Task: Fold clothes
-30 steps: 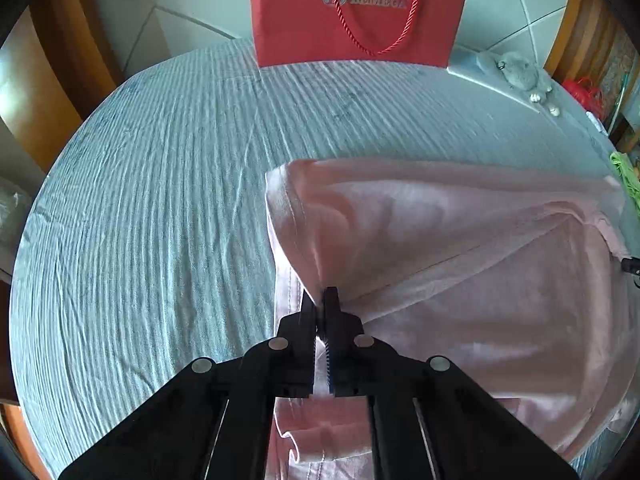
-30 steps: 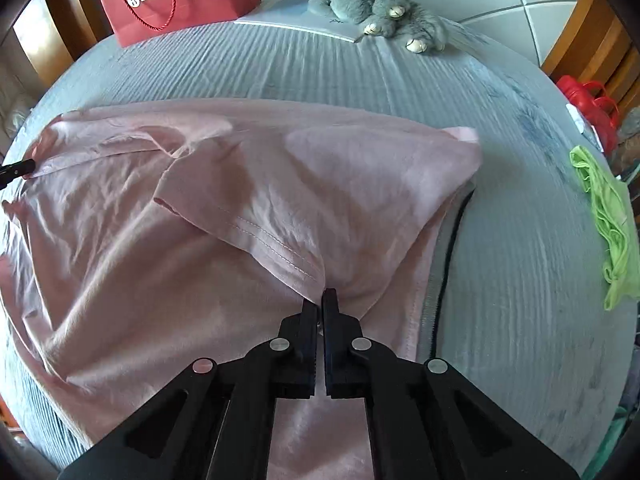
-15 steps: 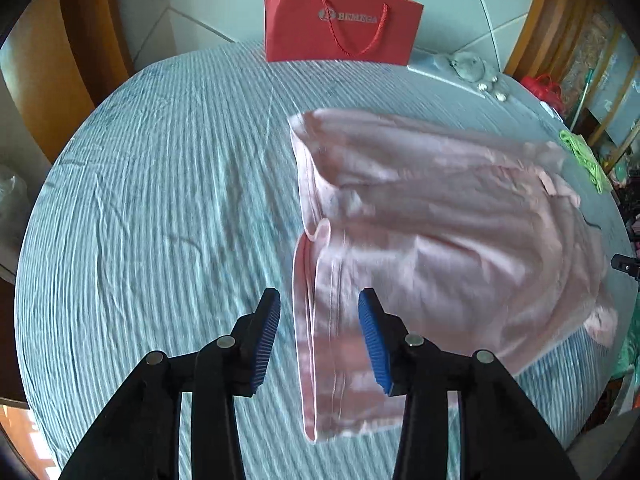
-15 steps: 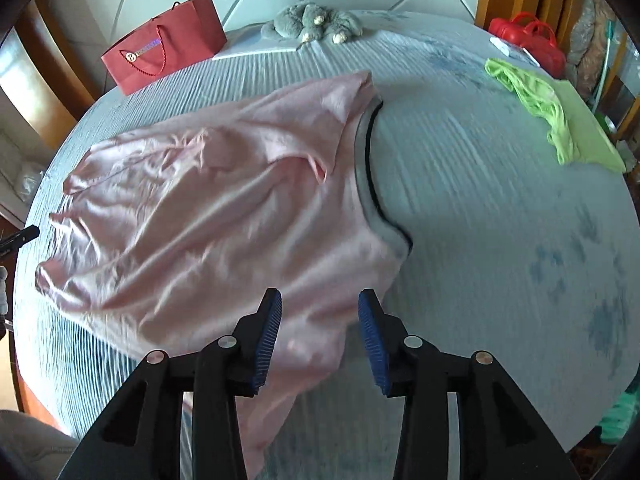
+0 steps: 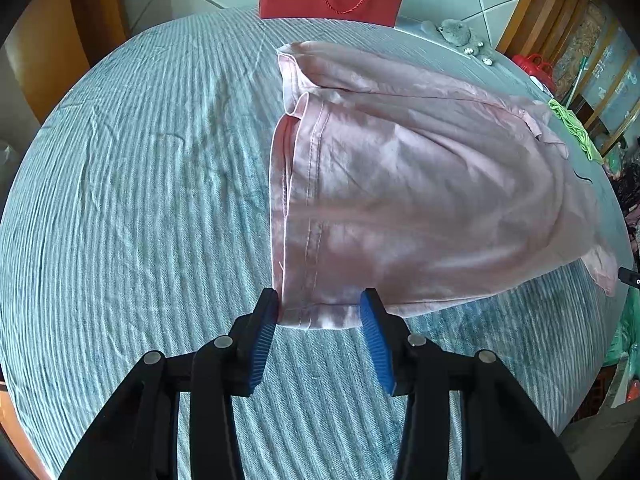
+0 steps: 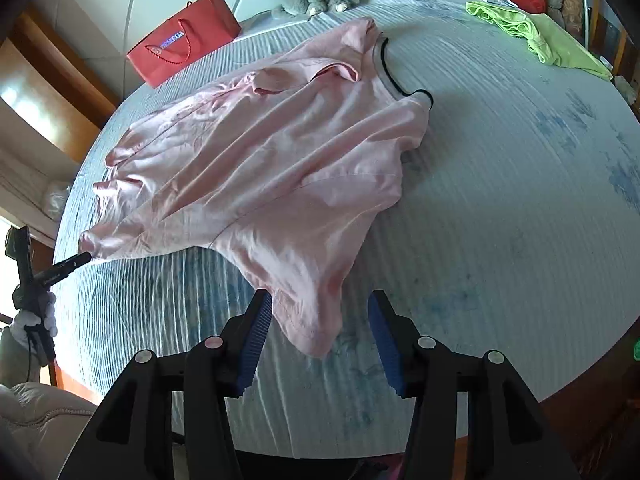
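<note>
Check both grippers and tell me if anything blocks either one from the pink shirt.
Nothing visible does. The left gripper is open with the pink shirt hem corner lying between its fingers. The right gripper is open around a sleeve. Only bare striped bedspread lies nearby.

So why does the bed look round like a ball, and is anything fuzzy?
Left wrist view: the fisheye lens bends the striped bedspread into a dome, with dark corners; the pink T-shirt looks sharp. Right wrist view: same bulge; the red gift bag's logo is smeared, and daylight glares at the left edge.
</note>
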The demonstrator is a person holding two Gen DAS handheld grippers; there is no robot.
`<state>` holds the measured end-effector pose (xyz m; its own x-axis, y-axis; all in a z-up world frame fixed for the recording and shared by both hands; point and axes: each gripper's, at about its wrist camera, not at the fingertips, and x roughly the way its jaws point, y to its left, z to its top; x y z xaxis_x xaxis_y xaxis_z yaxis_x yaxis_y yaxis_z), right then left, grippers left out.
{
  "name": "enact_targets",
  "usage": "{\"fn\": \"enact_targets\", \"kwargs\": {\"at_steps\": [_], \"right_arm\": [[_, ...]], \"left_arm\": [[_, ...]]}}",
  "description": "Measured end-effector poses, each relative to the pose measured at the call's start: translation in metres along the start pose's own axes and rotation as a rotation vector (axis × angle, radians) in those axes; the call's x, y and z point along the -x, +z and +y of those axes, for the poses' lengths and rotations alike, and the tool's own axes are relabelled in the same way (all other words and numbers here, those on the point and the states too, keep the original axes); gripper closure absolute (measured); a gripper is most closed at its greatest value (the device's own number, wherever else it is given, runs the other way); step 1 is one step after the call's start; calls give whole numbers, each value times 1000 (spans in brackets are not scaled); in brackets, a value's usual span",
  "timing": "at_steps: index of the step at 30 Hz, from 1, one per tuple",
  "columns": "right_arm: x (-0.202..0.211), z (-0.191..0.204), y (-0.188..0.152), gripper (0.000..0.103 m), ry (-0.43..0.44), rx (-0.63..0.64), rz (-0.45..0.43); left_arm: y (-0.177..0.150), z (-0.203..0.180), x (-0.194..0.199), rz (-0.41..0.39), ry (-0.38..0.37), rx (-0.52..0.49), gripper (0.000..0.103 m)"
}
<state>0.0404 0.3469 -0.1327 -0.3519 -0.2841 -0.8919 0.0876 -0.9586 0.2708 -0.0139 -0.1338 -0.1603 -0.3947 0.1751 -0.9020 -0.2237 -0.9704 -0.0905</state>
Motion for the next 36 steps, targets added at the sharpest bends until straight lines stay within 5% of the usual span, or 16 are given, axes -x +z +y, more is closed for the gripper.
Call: {"fn": "enact_targets", "kwargs": {"at_steps": [5, 6, 7, 8, 9, 20, 23, 26, 28, 36], "right_arm": [[-19, 7, -13, 53, -54, 26, 35], [-21, 8, -14, 57, -69, 33, 34], [-23, 9, -14, 72, -83, 40, 33], [-24, 9, -15, 85, -92, 38, 38], [-23, 7, -15, 97, -81, 24, 39], [69, -28, 1, 99, 15, -117, -163], [53, -23, 13, 99, 11, -72, -104], [34, -17, 9, 87, -28, -25, -37], [23, -16, 1, 47, -29, -24, -19], [-13, 4, -23, 47, -86, 60, 2]], "left_arm": [[-1, -10, -2, -10, 56, 9, 57], [-1, -12, -2, -9, 64, 13, 57], [0, -14, -1, -5, 69, 14, 60], [0, -15, 0, 1, 67, 18, 87], [-1, -15, 2, 11, 56, 28, 99], [2, -9, 66, -76, -66, 135, 98], [10, -6, 63, -70, -47, 152, 98], [10, 0, 53, -48, -39, 172, 98], [8, 2, 46, -33, -37, 183, 98], [8, 7, 42, -19, -37, 151, 98]]}}
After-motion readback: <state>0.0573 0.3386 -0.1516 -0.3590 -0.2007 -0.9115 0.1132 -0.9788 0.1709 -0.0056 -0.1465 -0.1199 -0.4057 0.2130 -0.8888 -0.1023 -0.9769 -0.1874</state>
